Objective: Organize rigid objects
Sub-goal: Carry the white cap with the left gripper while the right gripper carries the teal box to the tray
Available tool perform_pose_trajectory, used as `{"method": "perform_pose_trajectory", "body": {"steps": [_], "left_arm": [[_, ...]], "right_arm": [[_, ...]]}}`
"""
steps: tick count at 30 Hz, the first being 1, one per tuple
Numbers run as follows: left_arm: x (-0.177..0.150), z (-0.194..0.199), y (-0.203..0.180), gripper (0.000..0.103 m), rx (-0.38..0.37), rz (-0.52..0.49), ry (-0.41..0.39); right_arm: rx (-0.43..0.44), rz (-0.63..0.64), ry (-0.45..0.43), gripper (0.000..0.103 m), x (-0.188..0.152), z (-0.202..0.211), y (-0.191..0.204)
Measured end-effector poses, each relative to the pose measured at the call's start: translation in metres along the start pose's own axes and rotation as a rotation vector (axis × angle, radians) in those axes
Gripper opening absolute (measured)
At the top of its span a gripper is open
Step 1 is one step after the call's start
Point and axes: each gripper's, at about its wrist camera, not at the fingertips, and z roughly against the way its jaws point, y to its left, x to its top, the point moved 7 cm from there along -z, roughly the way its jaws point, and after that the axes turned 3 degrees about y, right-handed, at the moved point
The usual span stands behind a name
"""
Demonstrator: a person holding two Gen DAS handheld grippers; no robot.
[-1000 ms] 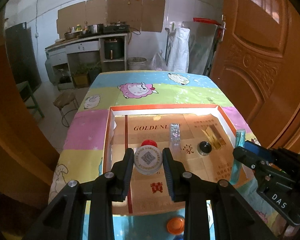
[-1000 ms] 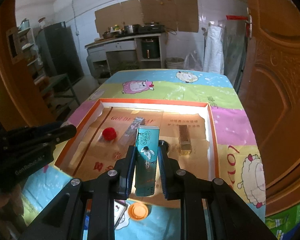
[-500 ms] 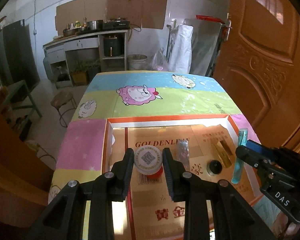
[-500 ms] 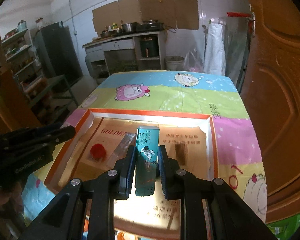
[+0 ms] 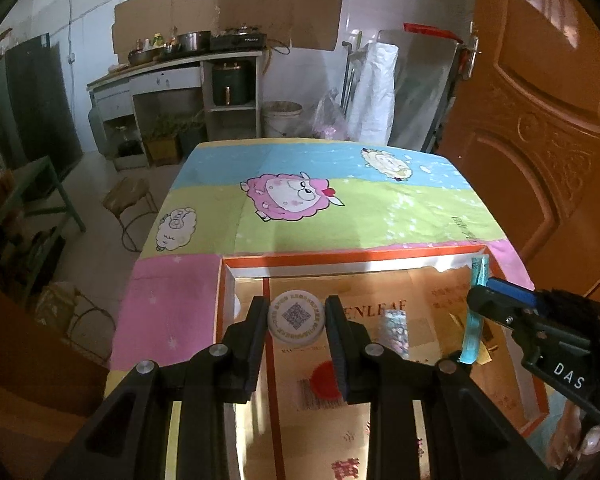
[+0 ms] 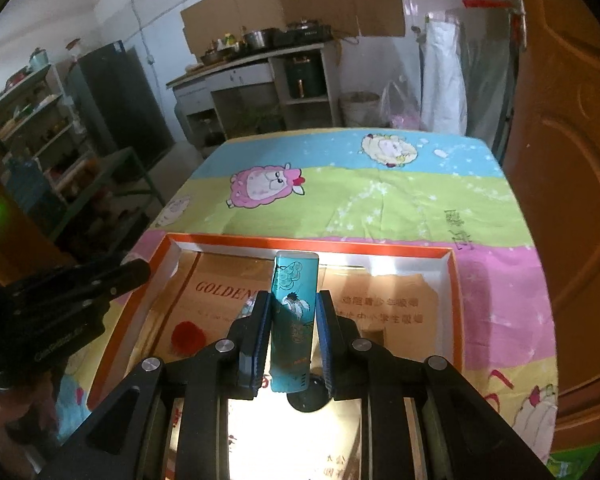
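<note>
My left gripper is shut on a round white cap with a printed code, held over the left part of an orange-rimmed shallow box. My right gripper is shut on an upright teal patterned lighter, over the same box. In the left wrist view the right gripper and the lighter appear at the right. A red cap lies on the box floor; a black round thing is partly hidden under the lighter.
The box's gold floor also holds a shiny patterned lighter and a red cap. The table has a cartoon-sheep cloth. A brown wooden door stands close on the right. The left gripper's body is at left.
Both grippers have moved forward over the box with their objects still held; the box's far rim and the table beyond now sit closer, and the box contents have slid down the views.
</note>
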Motion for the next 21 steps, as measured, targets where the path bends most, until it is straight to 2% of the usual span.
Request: {"method": "perform_pose_trajectory", "body": {"steps": [13, 21], "left_arm": [[-0.002, -0.033, 0.013, 0.030, 0.007, 0.028, 0.064], [-0.004, -0.051, 0.016, 0.030, 0.011, 0.037, 0.099]], "right_arm": [[0.017, -0.036, 0.115, 0.023, 0.006, -0.046, -0.008], [0.002, -0.036, 0.142, 0.023, 0.006, -0.061, -0.012]]}}
